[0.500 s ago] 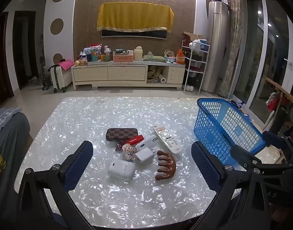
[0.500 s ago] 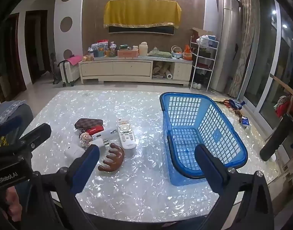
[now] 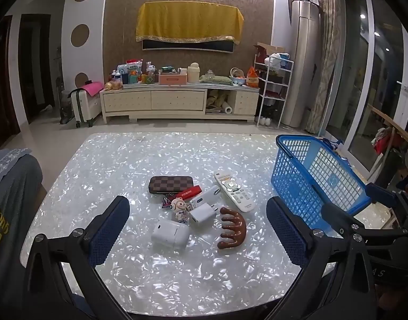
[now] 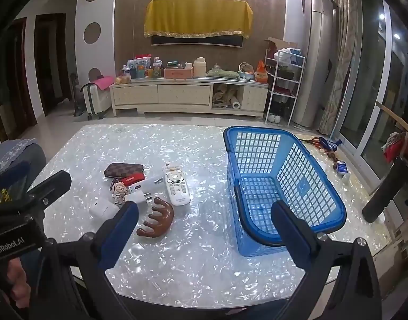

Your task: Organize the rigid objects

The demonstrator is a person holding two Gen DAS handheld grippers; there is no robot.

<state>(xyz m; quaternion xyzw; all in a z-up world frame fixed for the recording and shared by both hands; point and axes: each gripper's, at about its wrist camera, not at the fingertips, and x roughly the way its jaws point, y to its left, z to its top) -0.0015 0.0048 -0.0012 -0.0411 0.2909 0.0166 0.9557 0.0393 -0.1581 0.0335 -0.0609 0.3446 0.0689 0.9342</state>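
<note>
Since nothing is gripped yet, the left gripper (image 3: 197, 229) and right gripper (image 4: 204, 232) both hang spread wide and empty above the table (image 3: 177, 272). One empty basket (image 4: 257, 149) stands ready as receptacle. Left of the basket lie eight clustered items, including one remote (image 3: 234, 192), one comb (image 3: 232, 229), one case (image 3: 170, 184).

Barely any change: your right gripper (image 4: 205, 221) eased a touch closer to the blue basket (image 4: 260, 160); objs on the bench unmoved.
</note>
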